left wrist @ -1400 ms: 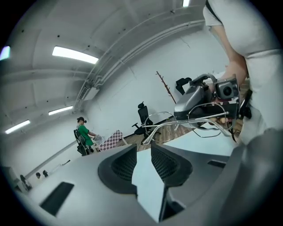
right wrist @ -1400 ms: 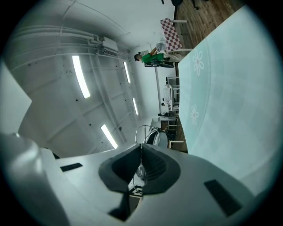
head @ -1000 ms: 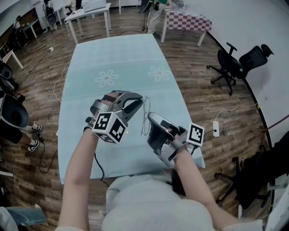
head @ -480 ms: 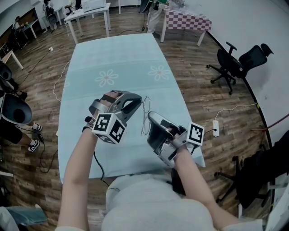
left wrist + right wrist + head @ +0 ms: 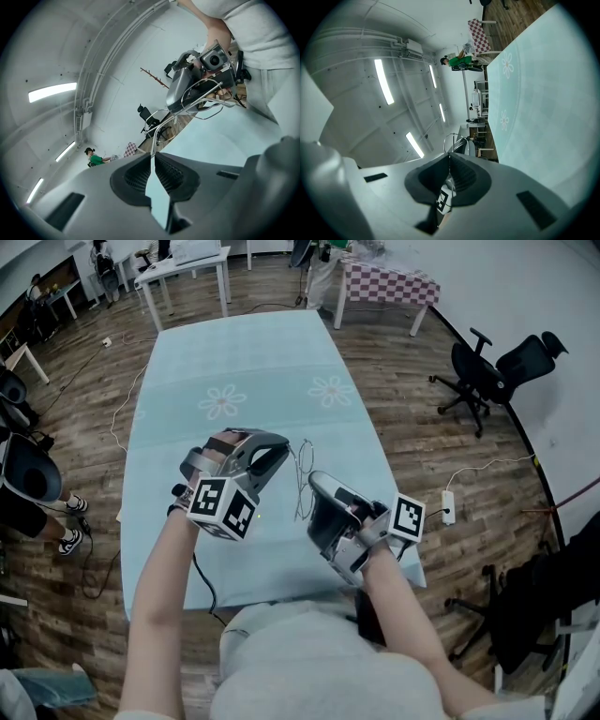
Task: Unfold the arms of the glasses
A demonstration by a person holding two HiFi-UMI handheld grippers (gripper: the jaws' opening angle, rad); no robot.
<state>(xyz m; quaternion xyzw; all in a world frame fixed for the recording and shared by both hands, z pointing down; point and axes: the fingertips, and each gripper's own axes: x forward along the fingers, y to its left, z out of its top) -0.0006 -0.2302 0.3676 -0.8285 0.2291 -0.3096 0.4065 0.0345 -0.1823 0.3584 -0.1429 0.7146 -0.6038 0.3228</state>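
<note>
Glasses: the thin silver wire glasses [image 5: 299, 486] are up in the air between the two grippers, above the pale blue tablecloth with white flowers [image 5: 187, 381].
Right gripper: the grey right gripper [image 5: 315, 481] has its jaws pressed together on the wire frame, likely to keep the glasses still.
Left gripper: the grey left gripper [image 5: 285, 443] has just been closing and now pinches the tip of one arm.
Why: one holds tight so the other can swing the arm out.
Arm: I cannot tell how far open it is.

Glasses [image 5: 301, 482] up in front of me, over near half of table [image 5: 244, 362]. Chairs [image 5: 489, 371] on floor to table's R. 2nd table [image 5: 389, 283] behind its far R corner, 3rd table [image 5: 183, 266] behind far L.
</note>
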